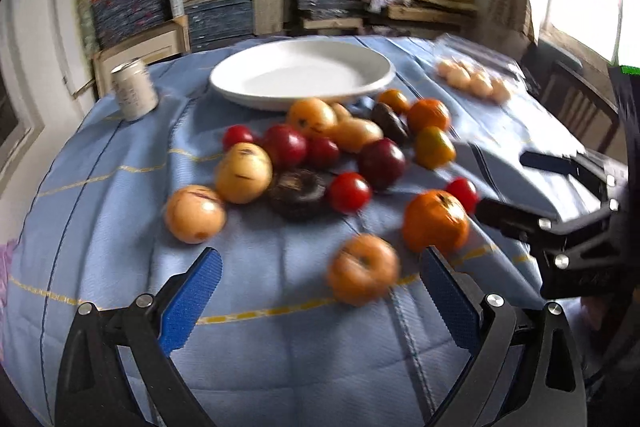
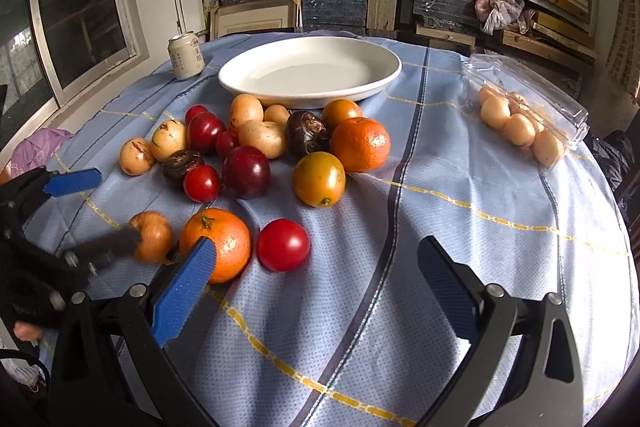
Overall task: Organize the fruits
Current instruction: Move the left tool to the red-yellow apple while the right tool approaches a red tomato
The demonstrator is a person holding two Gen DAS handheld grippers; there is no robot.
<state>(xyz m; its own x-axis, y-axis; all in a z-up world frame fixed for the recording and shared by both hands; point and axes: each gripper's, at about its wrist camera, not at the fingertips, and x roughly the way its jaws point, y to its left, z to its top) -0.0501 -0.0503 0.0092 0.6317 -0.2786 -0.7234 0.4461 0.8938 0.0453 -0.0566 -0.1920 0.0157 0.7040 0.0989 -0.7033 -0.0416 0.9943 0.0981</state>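
A white plate (image 1: 300, 75) (image 2: 308, 67) stands empty at the back of the blue-clothed table. In front of it lies a heap of fruits (image 1: 320, 147) (image 2: 260, 143): red, tan, dark purple and orange ones. My left gripper (image 1: 320, 254) (image 2: 118, 205) is open, low over the cloth. A small tan fruit (image 1: 364, 273) (image 2: 154, 237) sits between its fingers, close to the right one, in a blurred left wrist view. My right gripper (image 2: 316, 245) (image 1: 502, 183) is open and holds nothing. An orange (image 2: 216, 243) (image 1: 434, 227) and a red tomato (image 2: 283, 245) lie just ahead of its left finger.
A drink can (image 1: 134, 89) (image 2: 186, 55) stands at the table's back left. A clear plastic box (image 2: 524, 119) with pale round fruits lies open at the right. Shelves of stacked boxes fill the wall behind. A purple cloth (image 2: 36, 151) lies at the left edge.
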